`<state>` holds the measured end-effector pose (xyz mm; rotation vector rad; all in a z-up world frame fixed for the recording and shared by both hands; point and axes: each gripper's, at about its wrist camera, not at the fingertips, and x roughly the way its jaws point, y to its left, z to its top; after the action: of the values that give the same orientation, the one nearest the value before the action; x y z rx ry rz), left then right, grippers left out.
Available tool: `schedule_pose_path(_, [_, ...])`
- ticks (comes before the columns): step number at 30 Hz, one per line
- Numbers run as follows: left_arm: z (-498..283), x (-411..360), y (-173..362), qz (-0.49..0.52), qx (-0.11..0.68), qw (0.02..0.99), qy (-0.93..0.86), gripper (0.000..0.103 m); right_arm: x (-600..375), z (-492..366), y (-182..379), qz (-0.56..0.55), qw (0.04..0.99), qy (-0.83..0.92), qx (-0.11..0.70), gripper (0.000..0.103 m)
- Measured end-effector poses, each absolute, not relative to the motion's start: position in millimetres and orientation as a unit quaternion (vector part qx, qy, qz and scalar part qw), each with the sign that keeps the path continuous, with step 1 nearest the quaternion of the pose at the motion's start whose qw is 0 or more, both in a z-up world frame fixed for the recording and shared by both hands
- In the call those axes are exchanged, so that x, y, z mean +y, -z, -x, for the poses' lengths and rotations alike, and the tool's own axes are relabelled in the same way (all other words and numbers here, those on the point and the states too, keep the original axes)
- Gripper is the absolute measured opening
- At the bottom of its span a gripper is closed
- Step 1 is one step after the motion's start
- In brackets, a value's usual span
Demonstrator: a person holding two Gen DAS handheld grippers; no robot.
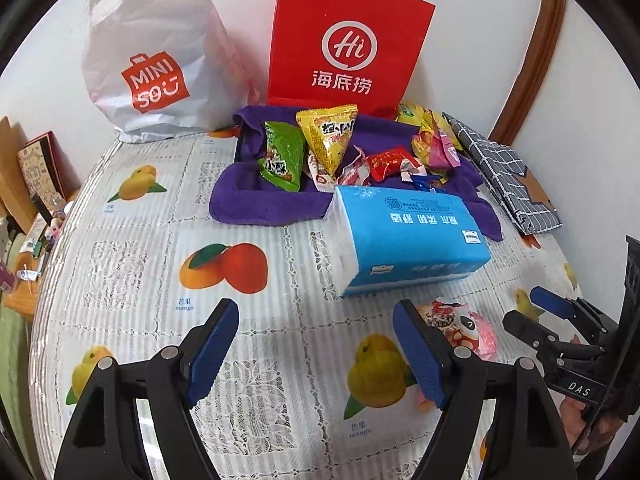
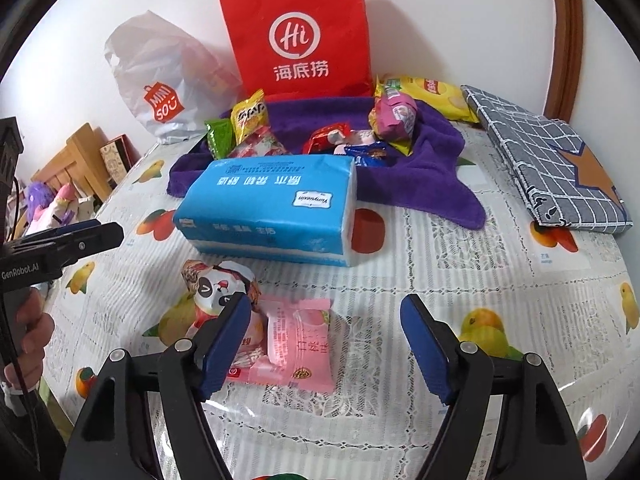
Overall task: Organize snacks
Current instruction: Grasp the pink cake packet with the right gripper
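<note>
A pink snack packet (image 2: 298, 344) lies flat on the fruit-print tablecloth (image 2: 460, 264), with a panda-print packet (image 2: 218, 284) touching its left end. My right gripper (image 2: 326, 300) is open just above them: its left finger sits at the pink packet's left edge and its right finger stands well off to the right, touching nothing. My left gripper (image 1: 316, 308) is open over bare cloth, with nothing between its fingers. Several more snacks, such as a green packet (image 1: 280, 156) and a yellow one (image 1: 330, 136), are piled on a purple towel (image 1: 260, 200) at the back.
A blue tissue pack (image 2: 272, 204) lies between the towel and the grippers. A red paper bag (image 1: 344, 40) and a white plastic bag (image 1: 152, 60) stand against the wall. A folded grey checked cloth (image 2: 552, 164) lies at the right, a yellow chip bag (image 2: 432, 92) beside it.
</note>
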<state>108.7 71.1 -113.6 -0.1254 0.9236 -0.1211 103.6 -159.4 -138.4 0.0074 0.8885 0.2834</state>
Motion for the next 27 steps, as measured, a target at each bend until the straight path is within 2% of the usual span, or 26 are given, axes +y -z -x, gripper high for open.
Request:
schedule_pose_path(4, [-111.5, 72.1, 117.4, 0.067, 0.454, 0.886, 0.061, 0.078, -155.8, -105.3, 145.0, 0.0, 0.888, -0.14, 0.437, 0.076])
schedule_pose_path(12, [-113.3, 71.2, 121.6, 0.068, 0.463, 0.881, 0.063, 0.078, -147.0, -109.2, 169.1, 0.005, 0.868, -0.15, 0.473, 0.063])
schedule_pose_path(22, [-116.5, 68.4, 129.3, 0.074, 0.471, 0.877, 0.066, 0.078, -145.7, -118.0, 187.9, 0.013, 0.863, -0.14, 0.486, 0.062])
schedule_pose_path(23, [-117.0, 67.5, 129.8, 0.073, 0.471, 0.877, 0.067, 0.078, -144.6, -118.1, 188.1, 0.018, 0.864, -0.14, 0.483, 0.061])
schedule_pose_path(25, [-116.9, 66.1, 129.8, 0.072, 0.471, 0.877, 0.068, 0.078, -144.5, -117.5, 187.9, 0.023, 0.869, -0.138, 0.475, 0.038])
schedule_pose_path(27, [-116.0, 65.1, 129.3, 0.071, 0.47, 0.877, 0.07, 0.078, -145.6, -116.8, 187.0, 0.025, 0.871, -0.14, 0.47, 0.037])
